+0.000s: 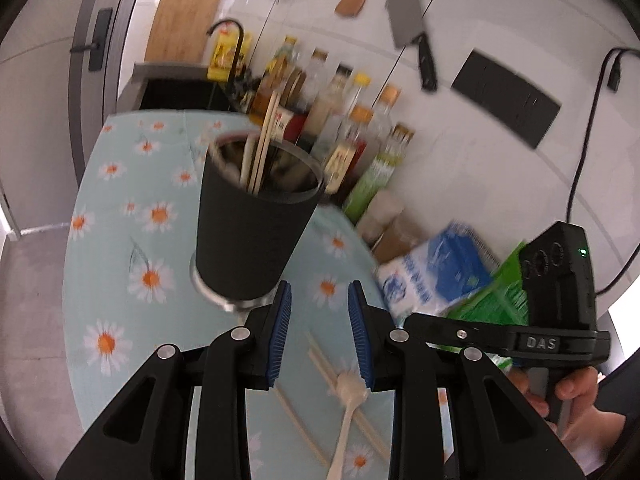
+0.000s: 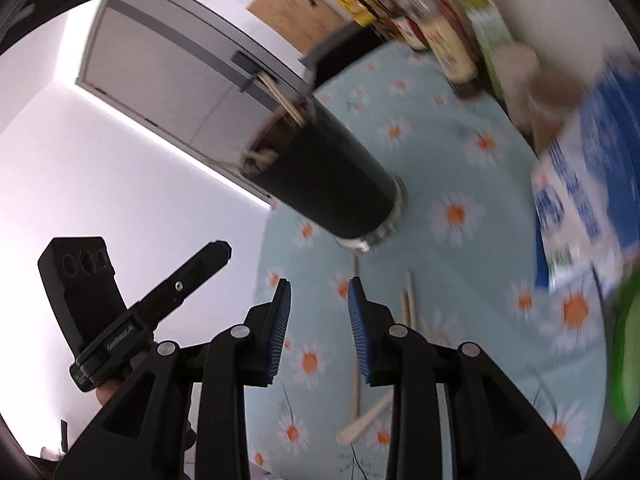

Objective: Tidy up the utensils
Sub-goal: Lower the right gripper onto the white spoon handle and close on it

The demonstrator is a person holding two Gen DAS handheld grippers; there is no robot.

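Daisy-print cloth covered the counter, and on it stood a black tumbler already holding chopsticks. Just in front of that tumbler lay loose chopsticks and a pale wooden spoon — both untouched. The left gripper and right gripper hovered near the tumbler, jaws narrowly parted, nothing between them.

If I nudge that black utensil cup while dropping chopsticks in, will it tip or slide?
The black cup is tall and narrows toward its base, so a push near the rim would probably tip it. The chopsticks inside lean to one side, adding some imbalance. The tablecloth looks smooth, so a low push may slide it.
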